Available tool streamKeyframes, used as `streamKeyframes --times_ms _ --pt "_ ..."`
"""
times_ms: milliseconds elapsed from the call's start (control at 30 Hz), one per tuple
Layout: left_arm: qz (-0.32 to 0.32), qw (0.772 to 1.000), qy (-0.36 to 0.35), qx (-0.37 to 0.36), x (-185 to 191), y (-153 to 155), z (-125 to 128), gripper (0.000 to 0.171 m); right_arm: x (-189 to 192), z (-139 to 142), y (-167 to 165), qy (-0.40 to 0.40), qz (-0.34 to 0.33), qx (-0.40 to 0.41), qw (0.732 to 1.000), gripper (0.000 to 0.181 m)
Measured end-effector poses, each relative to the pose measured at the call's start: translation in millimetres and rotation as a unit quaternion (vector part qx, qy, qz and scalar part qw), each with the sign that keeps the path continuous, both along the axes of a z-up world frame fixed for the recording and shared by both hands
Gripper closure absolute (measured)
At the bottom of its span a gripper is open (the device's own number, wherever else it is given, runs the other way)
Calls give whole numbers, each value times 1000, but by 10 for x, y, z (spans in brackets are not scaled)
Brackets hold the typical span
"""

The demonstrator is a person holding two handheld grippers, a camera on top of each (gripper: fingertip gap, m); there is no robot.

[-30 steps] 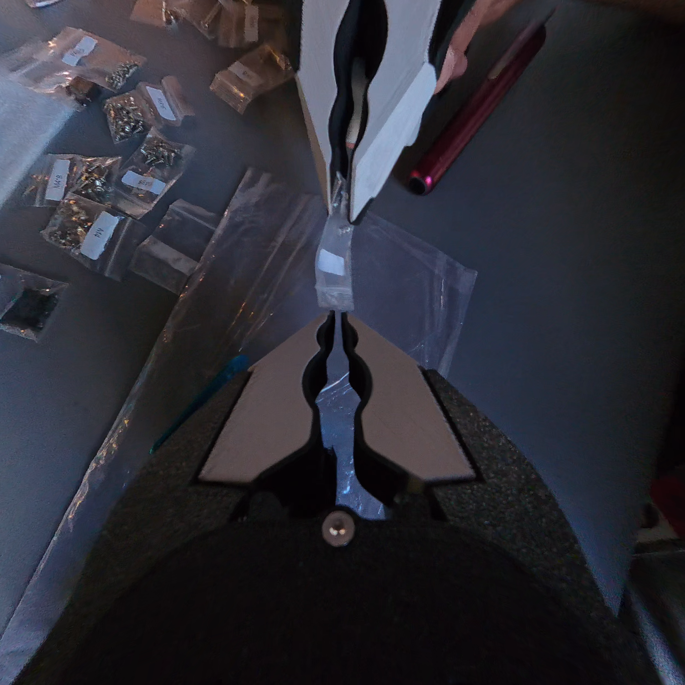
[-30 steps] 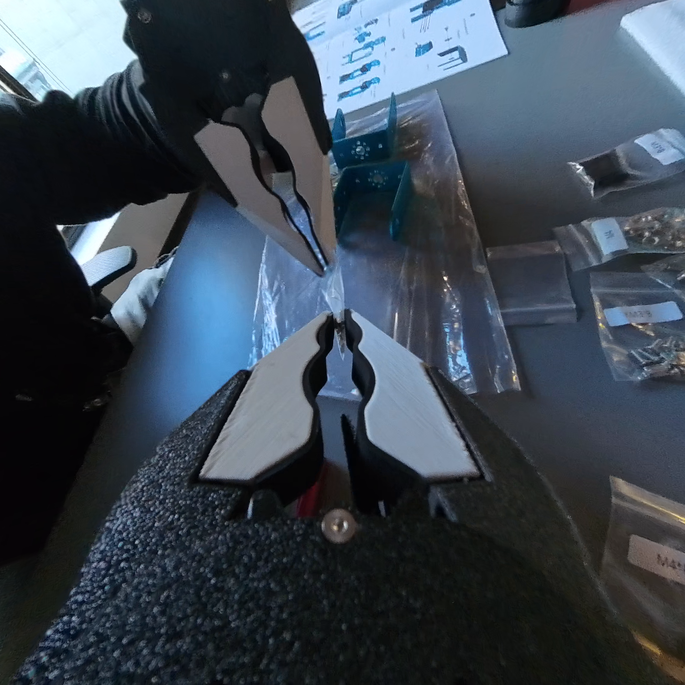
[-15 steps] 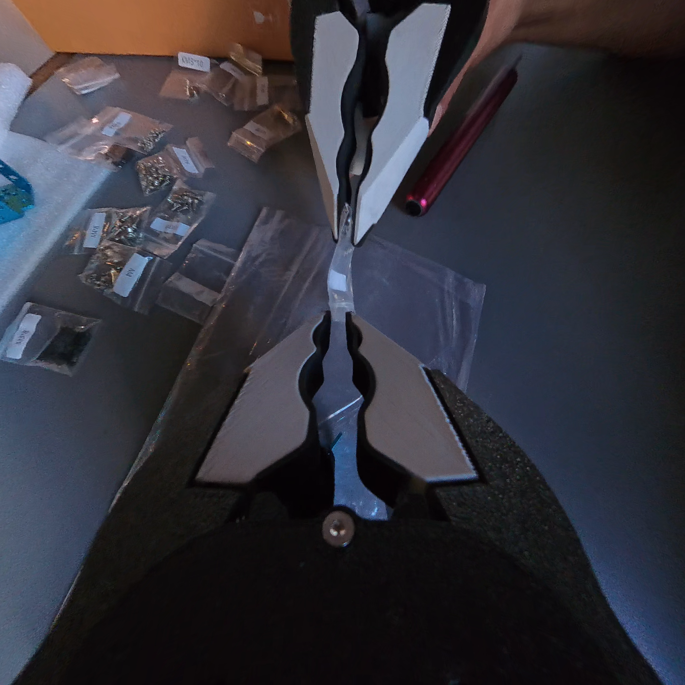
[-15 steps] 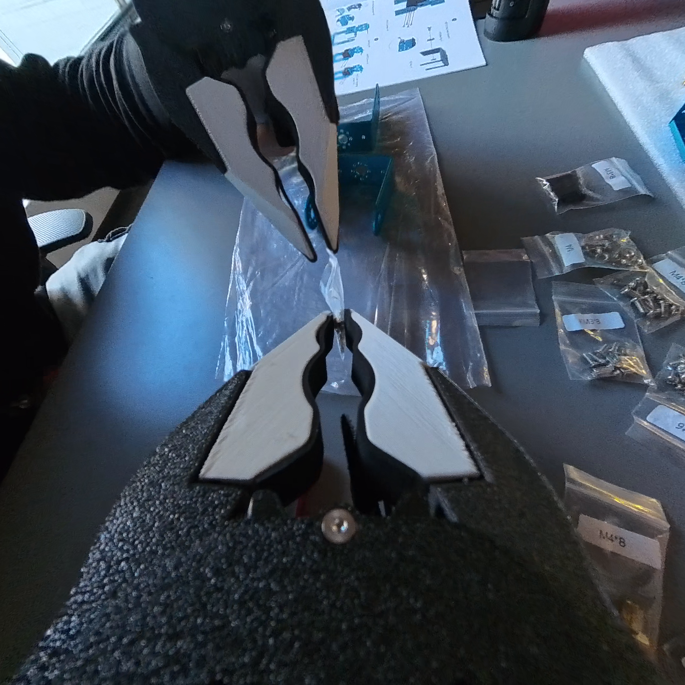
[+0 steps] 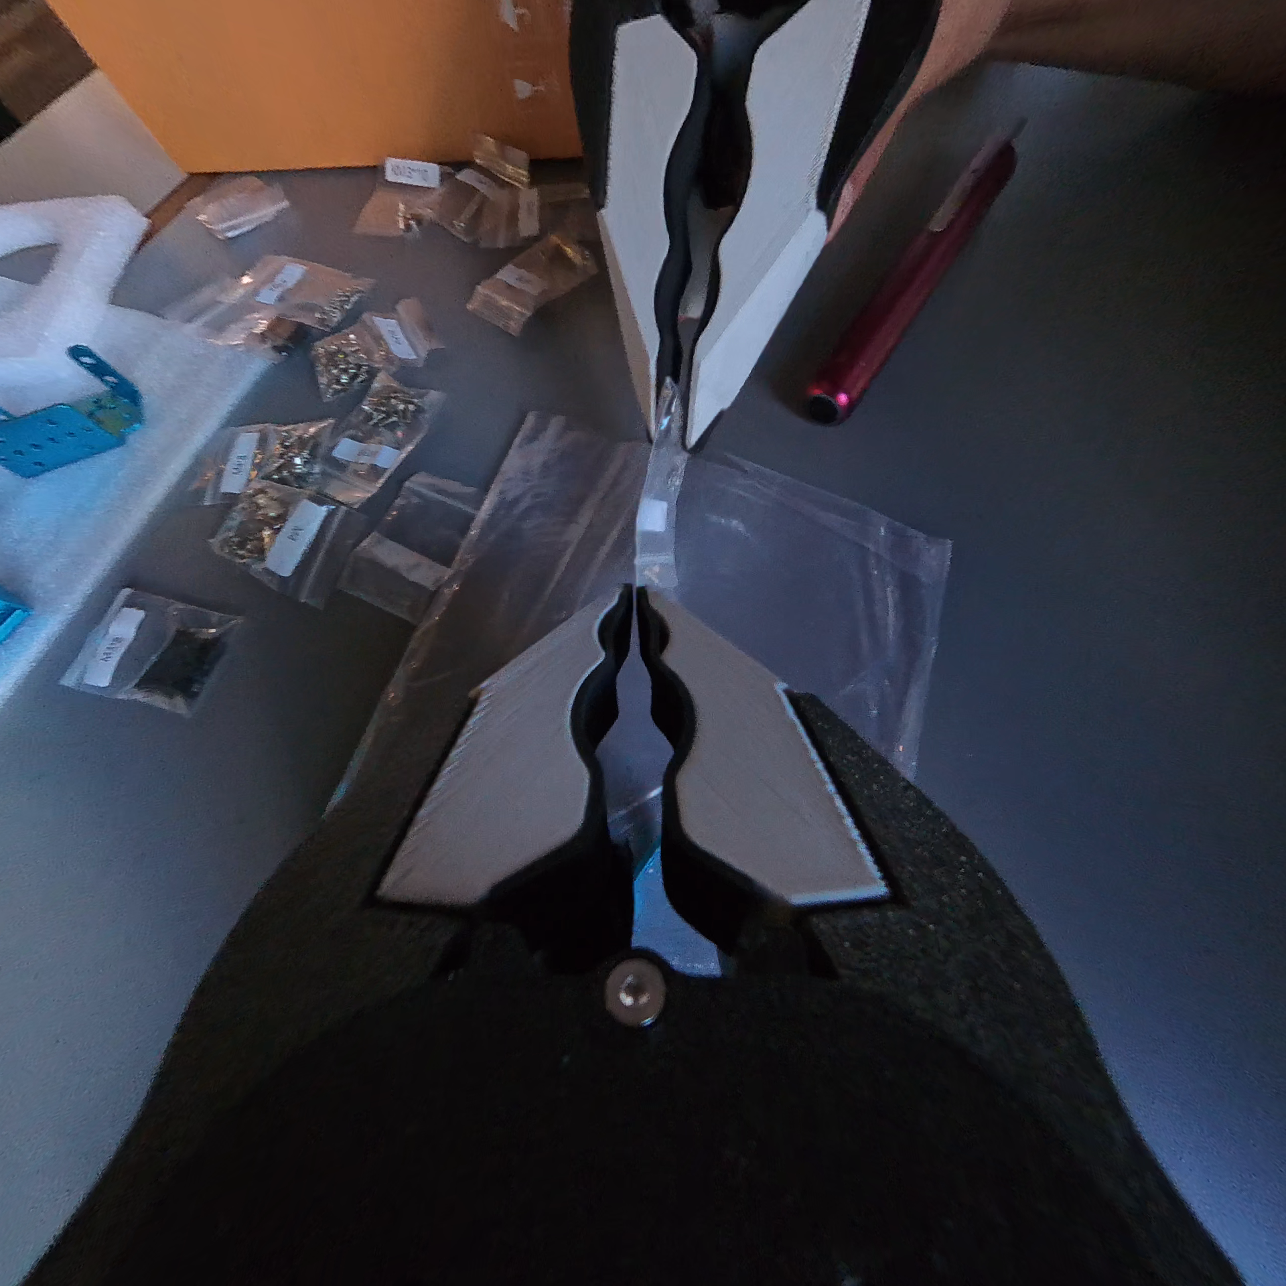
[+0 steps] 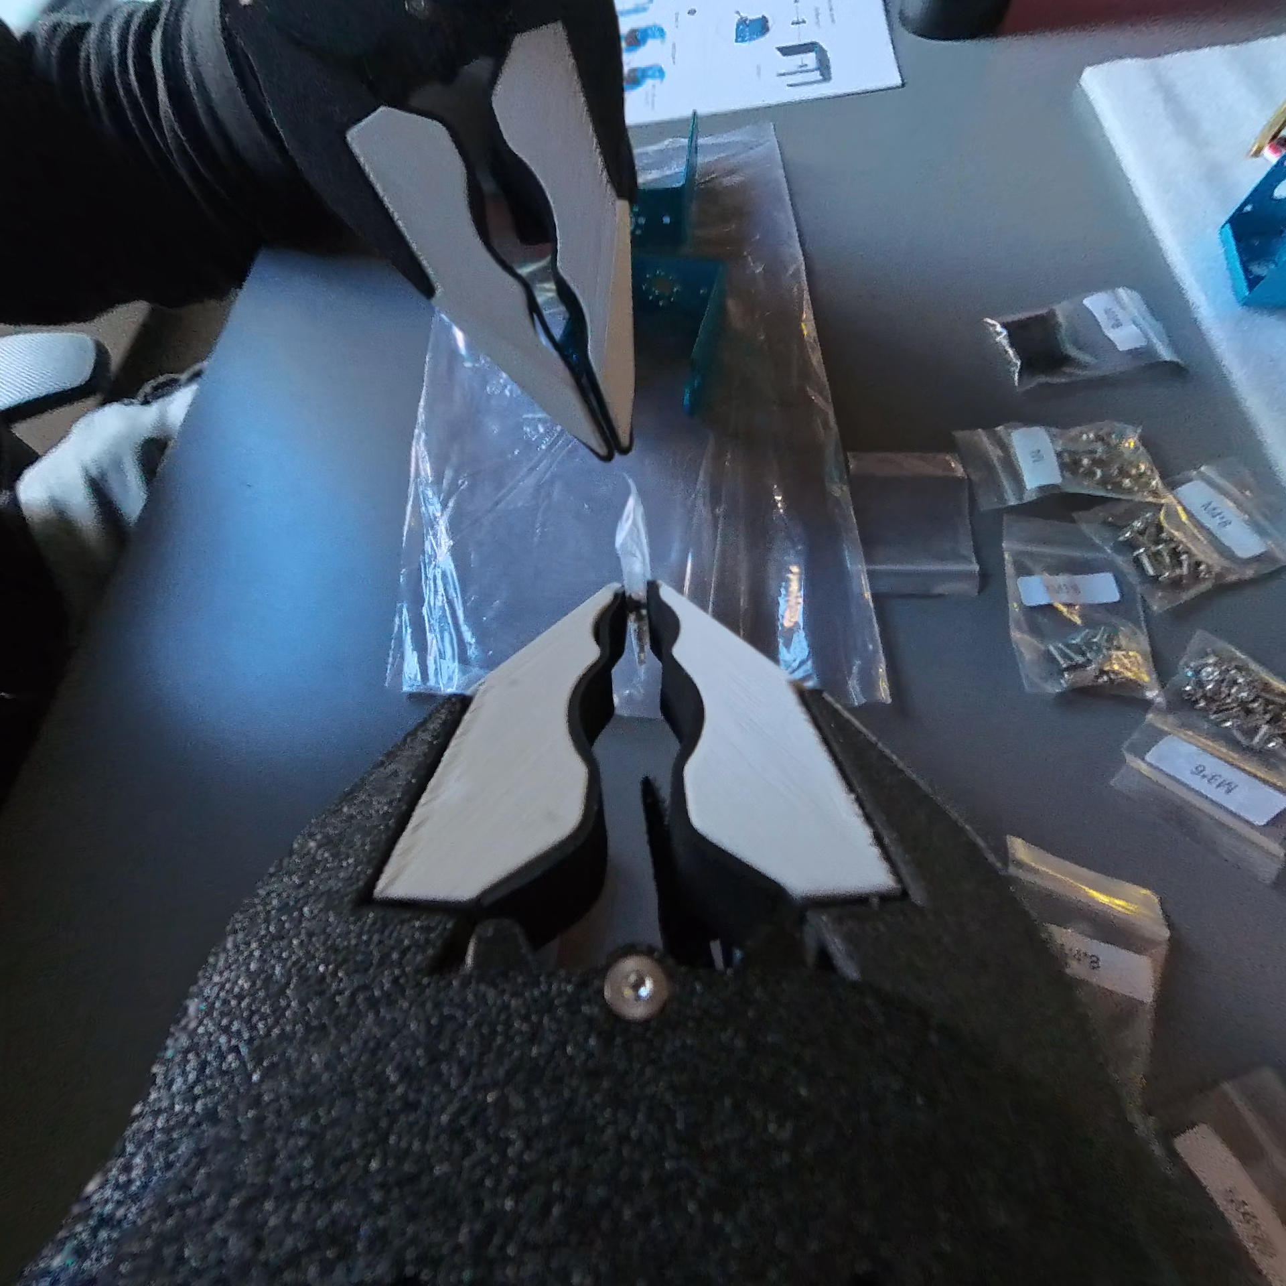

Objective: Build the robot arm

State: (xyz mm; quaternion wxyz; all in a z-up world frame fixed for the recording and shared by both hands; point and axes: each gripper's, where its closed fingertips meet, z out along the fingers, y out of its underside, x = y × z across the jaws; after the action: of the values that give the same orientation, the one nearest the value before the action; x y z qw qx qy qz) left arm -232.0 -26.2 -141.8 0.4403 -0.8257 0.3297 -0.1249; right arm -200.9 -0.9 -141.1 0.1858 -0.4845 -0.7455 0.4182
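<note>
Two handheld grippers meet tip to tip above a grey table [image 5: 1113, 626].

My right gripper [image 6: 634, 591] has its two fingers pressed together on one end of a small clear bag [image 6: 632, 529]. The bag is a thin, crumpled strip with a white label and a few tiny dark parts inside. It is held up in the air, above the table, and its free end points toward my other gripper.

My left gripper [image 5: 637, 591] has its fingers closed against each other, and I see nothing between them. In the right wrist view its tips are just beyond the bag's free end, with a small gap between them. In the left wrist view the bag's end looks almost level with those tips.

Directly beneath both grippers a large empty clear plastic bag [image 5: 800, 591] lies flat on the table. Beside it lies a longer clear bag [image 6: 765, 452] that holds blue metal brackets [image 6: 668, 278].

To one side of these are many small labelled bags of screws [image 6: 1078, 626], scattered close together. A block of white foam [image 5: 69, 278] near them carries another blue bracket [image 5: 62, 431].

A dark red tube [image 5: 911, 278] lies on the table near my right gripper. An orange cardboard box [image 5: 313, 83] stands behind the screw bags. A printed sheet with diagrams [image 6: 751, 49] lies at the far end, and a black sleeve [image 6: 139, 139] shows behind my left gripper.
</note>
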Motion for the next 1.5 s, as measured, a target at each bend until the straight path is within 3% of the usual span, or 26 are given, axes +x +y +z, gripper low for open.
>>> streamKeyframes --times_ms 233,300,467,600,767,900,1500 --pt "8 1000 -19 18 -96 -49 54 156 -10 79 24 18 -2 3 1000 176" --pt "2 999 -27 18 -61 -61 74 155 27 -6 16 -8 4 14 1000 176" --pt "-9 1000 -2 19 68 -16 69 157 11 -27 7 -6 4 16 1000 176" --pt "21 999 45 23 -30 60 6 157 27 62 -30 13 15 -20 1000 176" --pt "-18 996 -61 55 23 -81 339 157 107 432 -178 73 63 -146 985 176" --pt "-51 987 -130 79 83 -189 548 157 108 563 -212 90 71 -205 972 177" --pt "-60 983 -147 88 181 -200 578 156 104 660 -299 95 80 -246 961 176"
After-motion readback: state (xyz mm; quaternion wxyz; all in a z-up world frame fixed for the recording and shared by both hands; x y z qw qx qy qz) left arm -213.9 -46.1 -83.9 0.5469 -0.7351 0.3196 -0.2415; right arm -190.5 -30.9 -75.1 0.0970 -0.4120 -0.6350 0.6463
